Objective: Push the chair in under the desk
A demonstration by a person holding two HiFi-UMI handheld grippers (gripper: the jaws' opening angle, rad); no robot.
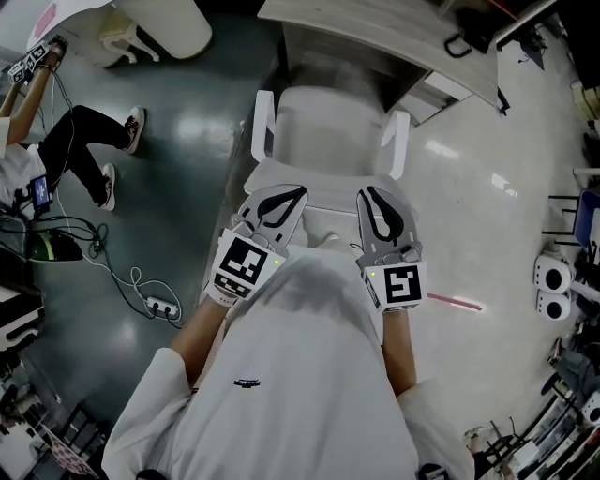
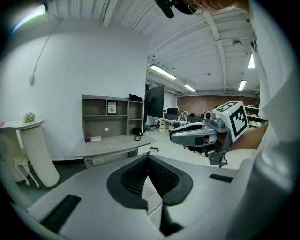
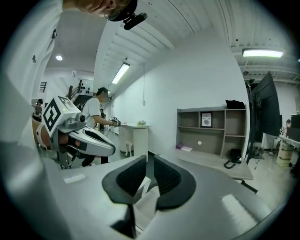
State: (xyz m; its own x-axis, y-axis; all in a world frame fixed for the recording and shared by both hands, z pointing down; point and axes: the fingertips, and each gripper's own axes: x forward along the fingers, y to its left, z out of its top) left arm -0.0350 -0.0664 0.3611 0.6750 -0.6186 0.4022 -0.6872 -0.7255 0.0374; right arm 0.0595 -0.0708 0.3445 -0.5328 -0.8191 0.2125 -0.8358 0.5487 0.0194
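Observation:
A white chair with two armrests stands facing the grey desk, its seat partly under the desk's edge. Both grippers hover side by side over the top of the chair's backrest, pointing toward the desk. My left gripper has its jaws together with nothing between them; the left gripper view shows the same, my left gripper aimed at the desk. My right gripper has a narrow gap between its jaws. In the right gripper view, only the white chair below shows through my right gripper's gap.
A shelf unit sits on the desk, with a black phone beside it. A person is at the left, near cables and a power strip on the dark floor. A white pedestal table stands at the back left, and equipment crowds the right edge.

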